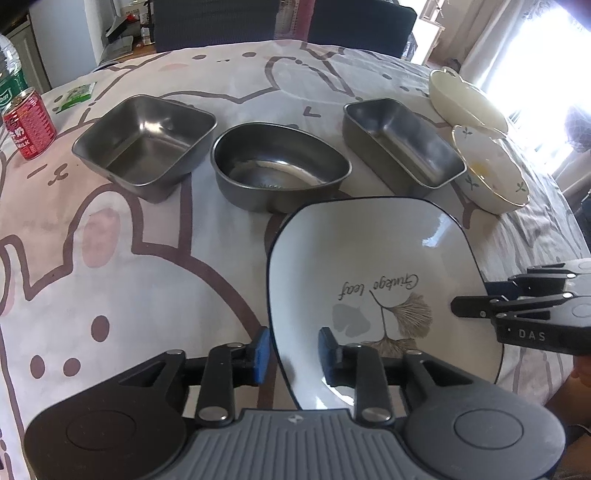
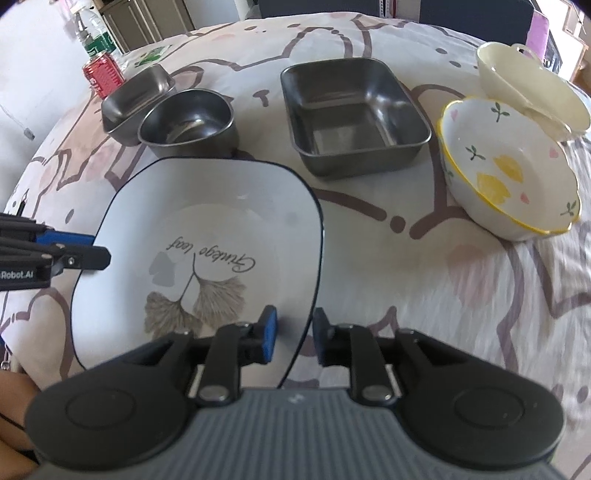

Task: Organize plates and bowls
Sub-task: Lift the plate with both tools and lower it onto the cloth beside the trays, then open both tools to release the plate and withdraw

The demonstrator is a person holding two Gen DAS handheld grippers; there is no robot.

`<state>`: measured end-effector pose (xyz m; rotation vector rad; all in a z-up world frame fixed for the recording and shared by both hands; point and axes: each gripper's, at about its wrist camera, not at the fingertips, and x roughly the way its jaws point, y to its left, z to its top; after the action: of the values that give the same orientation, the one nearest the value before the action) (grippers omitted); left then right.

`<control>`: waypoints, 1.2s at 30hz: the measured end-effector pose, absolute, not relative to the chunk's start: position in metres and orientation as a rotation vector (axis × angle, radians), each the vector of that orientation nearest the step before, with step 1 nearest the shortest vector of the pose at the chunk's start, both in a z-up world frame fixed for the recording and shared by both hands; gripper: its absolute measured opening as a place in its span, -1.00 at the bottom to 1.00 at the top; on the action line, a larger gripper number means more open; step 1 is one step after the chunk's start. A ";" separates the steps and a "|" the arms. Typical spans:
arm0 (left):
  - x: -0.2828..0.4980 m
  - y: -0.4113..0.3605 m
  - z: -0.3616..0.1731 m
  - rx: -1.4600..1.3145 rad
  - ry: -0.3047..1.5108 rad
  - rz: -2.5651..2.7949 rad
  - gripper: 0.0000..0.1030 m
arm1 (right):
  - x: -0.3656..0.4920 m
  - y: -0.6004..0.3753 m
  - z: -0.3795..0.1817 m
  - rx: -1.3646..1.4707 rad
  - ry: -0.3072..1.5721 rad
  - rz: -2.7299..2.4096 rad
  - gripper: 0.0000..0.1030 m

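Observation:
A white square plate with a dark rim and a ginkgo leaf print [image 1: 376, 266] [image 2: 207, 229] lies near the table's front. My left gripper [image 1: 293, 350] straddles its left rim, jaws apart, one pad on each side. My right gripper [image 2: 294, 338] straddles its right rim the same way, jaws apart. Each gripper shows in the other's view, the right one [image 1: 480, 306] and the left one [image 2: 85, 254]. Behind stand a square steel dish [image 1: 144, 140], a rounded steel bowl [image 1: 277, 166], a rectangular steel dish [image 1: 402, 144] [image 2: 351, 114], a flowered ceramic bowl [image 2: 506, 177] and a cream bowl [image 2: 532, 88].
The table has a pink and white cartoon cloth [image 1: 110, 258]. A red can [image 1: 29, 125] and a plastic bottle [image 1: 9, 70] stand at the far left edge. Dark chairs [image 1: 280, 26] stand behind the table. A bright window [image 1: 535, 55] is at the right.

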<state>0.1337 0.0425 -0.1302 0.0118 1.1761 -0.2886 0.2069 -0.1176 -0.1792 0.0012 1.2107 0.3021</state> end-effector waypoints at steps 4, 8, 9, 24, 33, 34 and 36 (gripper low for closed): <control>0.130 0.039 -0.130 0.010 1.178 -0.301 0.06 | 0.207 -0.119 -0.178 0.006 1.209 0.307 -0.15; 0.127 0.037 -0.131 0.019 1.173 -0.305 0.63 | 0.205 -0.119 -0.174 0.020 1.196 0.321 0.09; 0.126 0.037 -0.131 0.021 1.171 -0.306 0.71 | 0.204 -0.118 -0.172 0.022 1.188 0.321 0.16; 0.115 0.041 -0.117 -0.011 1.110 -0.284 1.00 | 0.190 -0.140 -0.150 0.044 1.058 0.345 0.99; 0.114 0.019 -0.093 0.005 1.040 -0.330 1.00 | 0.174 -0.173 -0.120 0.050 0.928 0.324 0.99; 0.114 0.015 -0.090 0.013 1.026 -0.340 1.00 | 0.172 -0.181 -0.115 0.059 0.910 0.313 0.99; 0.115 0.007 -0.085 0.022 1.003 -0.351 1.00 | 0.169 -0.199 -0.106 0.082 0.873 0.280 0.99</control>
<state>0.1151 0.0072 -0.0855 0.0216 1.0027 -0.3507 0.1694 -0.1993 -0.1063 0.0818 0.8735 0.2796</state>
